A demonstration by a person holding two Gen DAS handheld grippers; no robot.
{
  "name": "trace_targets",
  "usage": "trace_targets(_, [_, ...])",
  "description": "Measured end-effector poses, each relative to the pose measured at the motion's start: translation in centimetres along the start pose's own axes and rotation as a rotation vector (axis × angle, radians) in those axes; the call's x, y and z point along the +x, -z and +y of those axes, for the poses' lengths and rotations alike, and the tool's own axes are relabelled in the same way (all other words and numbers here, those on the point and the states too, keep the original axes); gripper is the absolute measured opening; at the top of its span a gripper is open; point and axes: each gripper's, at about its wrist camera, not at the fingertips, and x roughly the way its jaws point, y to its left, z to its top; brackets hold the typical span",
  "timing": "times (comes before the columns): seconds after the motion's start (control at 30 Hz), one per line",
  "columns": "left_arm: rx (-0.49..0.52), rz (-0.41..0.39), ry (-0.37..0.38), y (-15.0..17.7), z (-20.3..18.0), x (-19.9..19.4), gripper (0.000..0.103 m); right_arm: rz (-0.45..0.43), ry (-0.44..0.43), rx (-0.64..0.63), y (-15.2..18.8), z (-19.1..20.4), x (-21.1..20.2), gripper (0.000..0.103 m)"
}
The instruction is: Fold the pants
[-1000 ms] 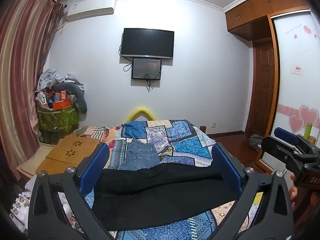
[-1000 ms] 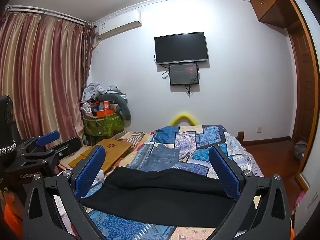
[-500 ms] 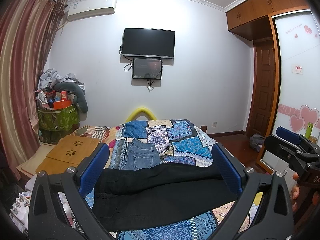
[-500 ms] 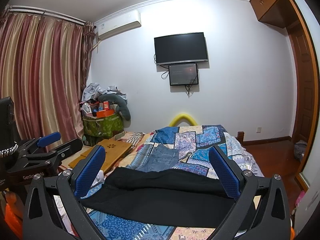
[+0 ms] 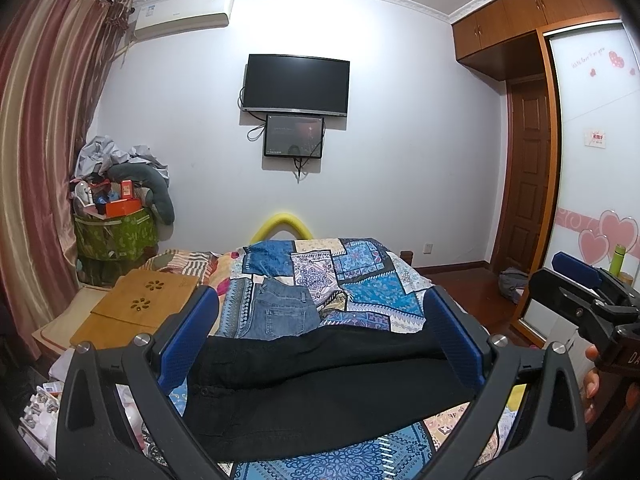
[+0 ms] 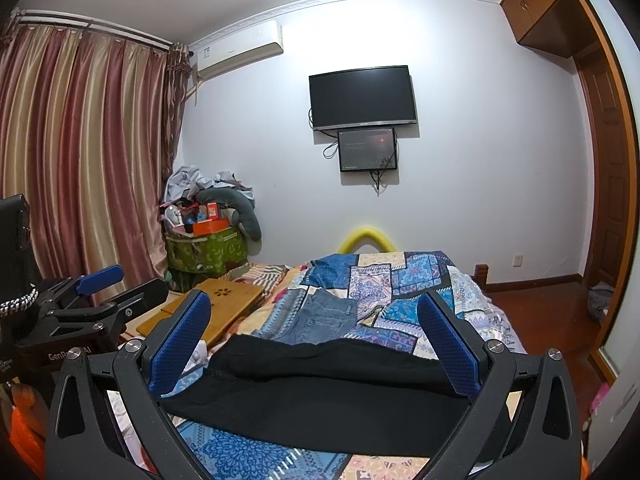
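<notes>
A pair of black pants (image 5: 320,380) lies flat across the near end of the bed, with the waist to the left. The right wrist view also shows the pants (image 6: 320,392). My left gripper (image 5: 320,320) hovers over them, open, with nothing between its blue pads. My right gripper (image 6: 314,320) is likewise open and empty above the pants. Each gripper shows in the other's view: the right gripper (image 5: 580,292) at the right edge, the left gripper (image 6: 100,292) at the left edge.
Folded blue jeans (image 5: 280,312) lie further up the patchwork quilt (image 5: 360,276). A wooden lap table (image 5: 140,304) and a green basket (image 5: 112,236) piled with clutter stand left of the bed. A wardrobe (image 5: 592,160) and a door are on the right.
</notes>
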Motion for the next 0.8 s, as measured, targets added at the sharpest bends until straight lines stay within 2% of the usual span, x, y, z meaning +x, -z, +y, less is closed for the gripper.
trace_targets(0.8, [-0.005, -0.006, -0.016, 0.1, 0.09, 0.45, 0.103, 0.003, 0.002, -0.003, -0.07, 0.13, 0.04, 0.103])
